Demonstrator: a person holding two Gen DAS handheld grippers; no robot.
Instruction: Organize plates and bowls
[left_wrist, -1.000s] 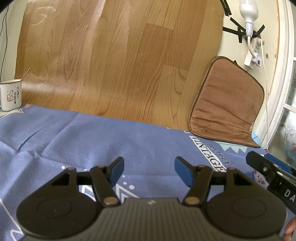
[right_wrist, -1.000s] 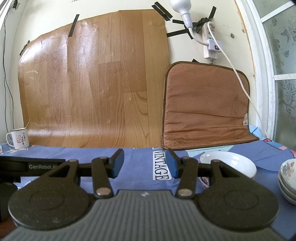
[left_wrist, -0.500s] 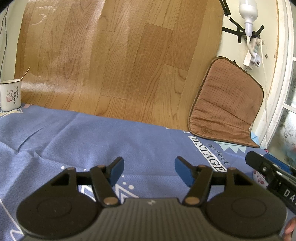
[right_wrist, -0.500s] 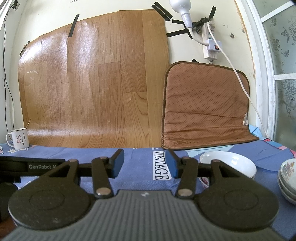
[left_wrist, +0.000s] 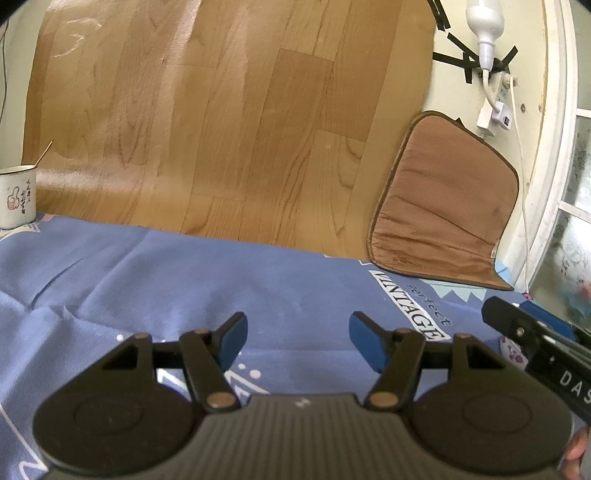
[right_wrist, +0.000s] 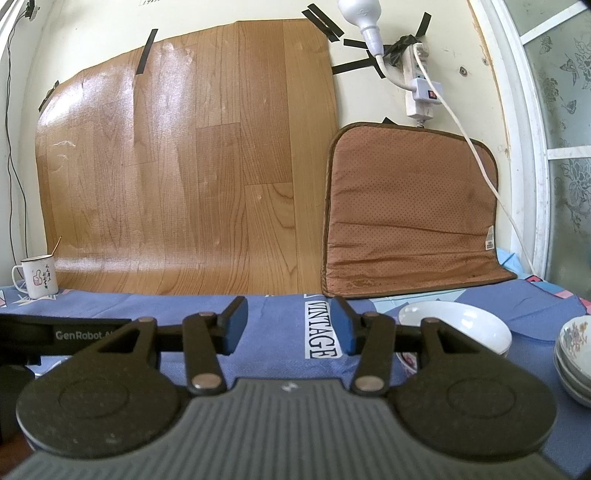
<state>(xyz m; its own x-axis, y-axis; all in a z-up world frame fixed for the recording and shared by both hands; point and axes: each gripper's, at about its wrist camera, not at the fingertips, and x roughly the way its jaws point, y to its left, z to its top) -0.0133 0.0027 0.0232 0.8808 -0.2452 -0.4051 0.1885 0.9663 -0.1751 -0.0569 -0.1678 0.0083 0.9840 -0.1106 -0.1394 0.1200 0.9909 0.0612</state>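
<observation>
- The left gripper (left_wrist: 297, 341) is above the blue cloth (left_wrist: 184, 280); its blue pads stand apart and nothing is between them.
- The right gripper (right_wrist: 288, 326) is also above the cloth, its jaws apart and empty.
- In the left wrist view, the right gripper's black body comes in at the right edge, just beside the left one.
- A white bowl (right_wrist: 456, 326) sits on the cloth just to the right of the right gripper, partly hidden behind its finger.
- A stack of flowered bowls (right_wrist: 574, 354) stands at the right edge, near the white bowl but apart from it.
- Farther back on the left stands a white mug (right_wrist: 37, 277).
- Against the wall lean a wood-pattern sheet (right_wrist: 192, 177) and a brown cushion (right_wrist: 410, 214).
</observation>
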